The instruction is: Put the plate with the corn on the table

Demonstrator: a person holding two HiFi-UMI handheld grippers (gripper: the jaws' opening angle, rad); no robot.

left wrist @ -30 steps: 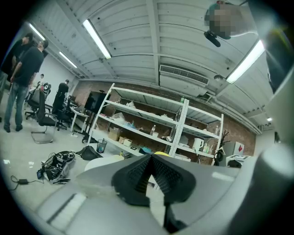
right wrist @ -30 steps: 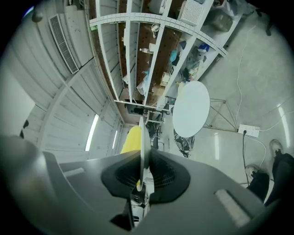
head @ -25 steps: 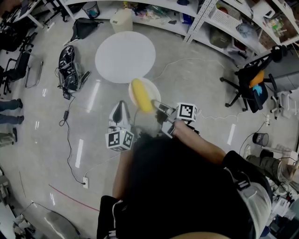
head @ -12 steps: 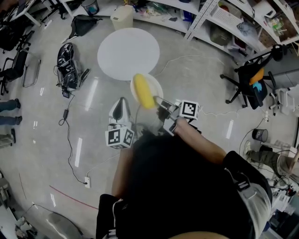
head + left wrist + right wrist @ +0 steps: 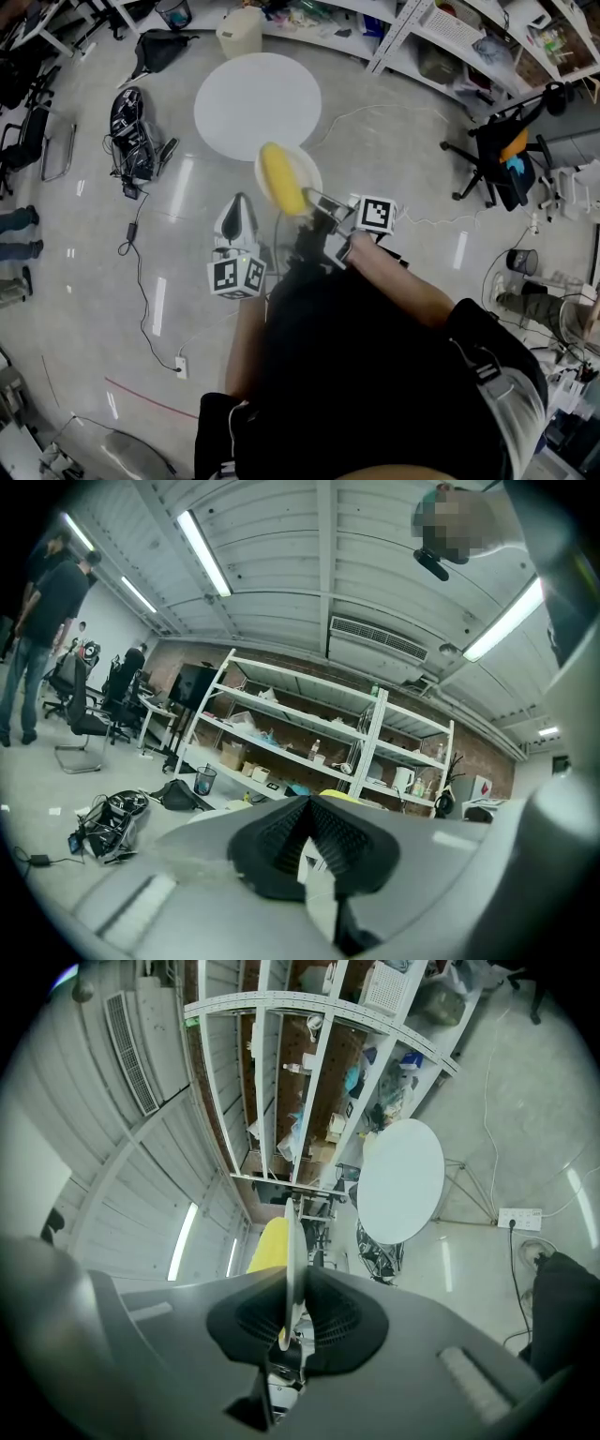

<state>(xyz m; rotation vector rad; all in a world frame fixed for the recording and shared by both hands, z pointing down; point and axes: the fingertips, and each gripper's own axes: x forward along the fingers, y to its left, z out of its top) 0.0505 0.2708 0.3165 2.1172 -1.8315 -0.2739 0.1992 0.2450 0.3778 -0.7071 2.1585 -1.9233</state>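
Plate's place: the round white plate (image 5: 308,169) with the yellow corn cob (image 5: 281,178) is hanging over the grey floor, short of the near edge of the round white table (image 5: 258,103).
Right gripper (image 5: 314,202): its fingers are clamping the plate's near rim, and the plate is showing edge-on between them.
Left gripper (image 5: 241,208): its fingers are pressed together on nothing.
Doing it well: the plate likely needs keeping flat, as the loose cob could roll. It should be lowered well inside the table's edge and released only once it is resting there.
Pose: the right forearm is reaching forward with its gripper turned on its side and nearly level. The left gripper is pointing level, just beside the plate.
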